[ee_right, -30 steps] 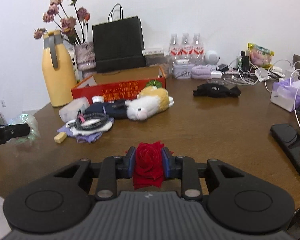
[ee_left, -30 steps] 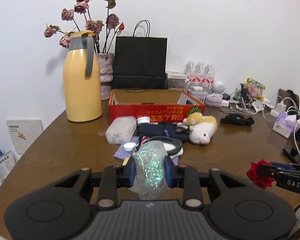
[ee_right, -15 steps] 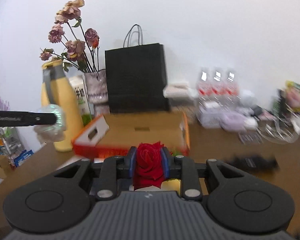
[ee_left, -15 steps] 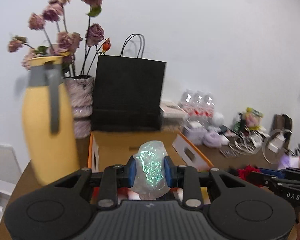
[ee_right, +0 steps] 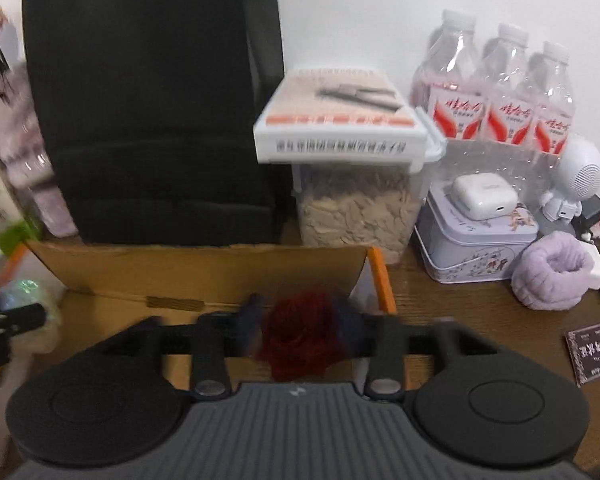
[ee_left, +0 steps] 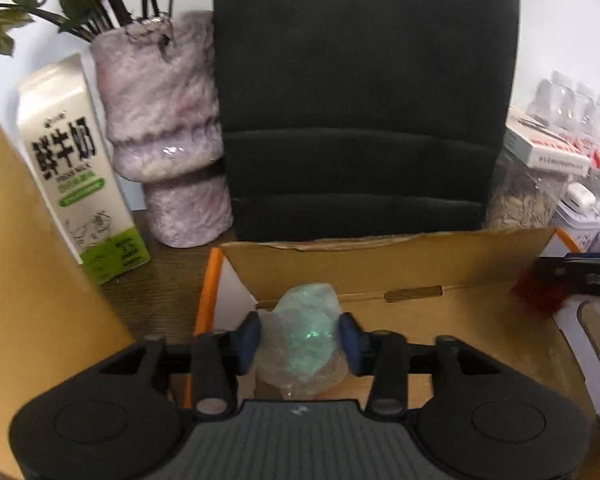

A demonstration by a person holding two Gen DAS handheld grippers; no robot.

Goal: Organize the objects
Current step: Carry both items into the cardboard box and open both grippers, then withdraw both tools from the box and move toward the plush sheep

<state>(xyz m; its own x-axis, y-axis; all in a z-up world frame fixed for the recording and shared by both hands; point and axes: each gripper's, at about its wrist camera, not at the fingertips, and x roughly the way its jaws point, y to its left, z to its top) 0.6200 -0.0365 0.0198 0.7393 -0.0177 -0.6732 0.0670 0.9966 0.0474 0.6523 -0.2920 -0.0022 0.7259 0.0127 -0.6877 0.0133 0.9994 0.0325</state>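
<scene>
Cardboard box [ee_left: 380, 276]: matt brown inside, glossy orange rim. Crinkled iridescent plastic bag [ee_left: 306, 338]. Velvety red rose [ee_right: 300, 330]. Matt black paper bag [ee_left: 360, 92]. Glazed mottled vase [ee_left: 164, 120]. Wood-grain table [ee_right: 480, 312].

A plain white wall [ee_right: 380, 8] runs right across the back — evenly lit, no shadows to speak of. Below it sits a dark brown wooden table [ee_right: 480, 320], grain showing, and it reaches up to that wall. The tabletop turns up again in the left view [ee_left: 160, 280] — same deep brown.
</scene>
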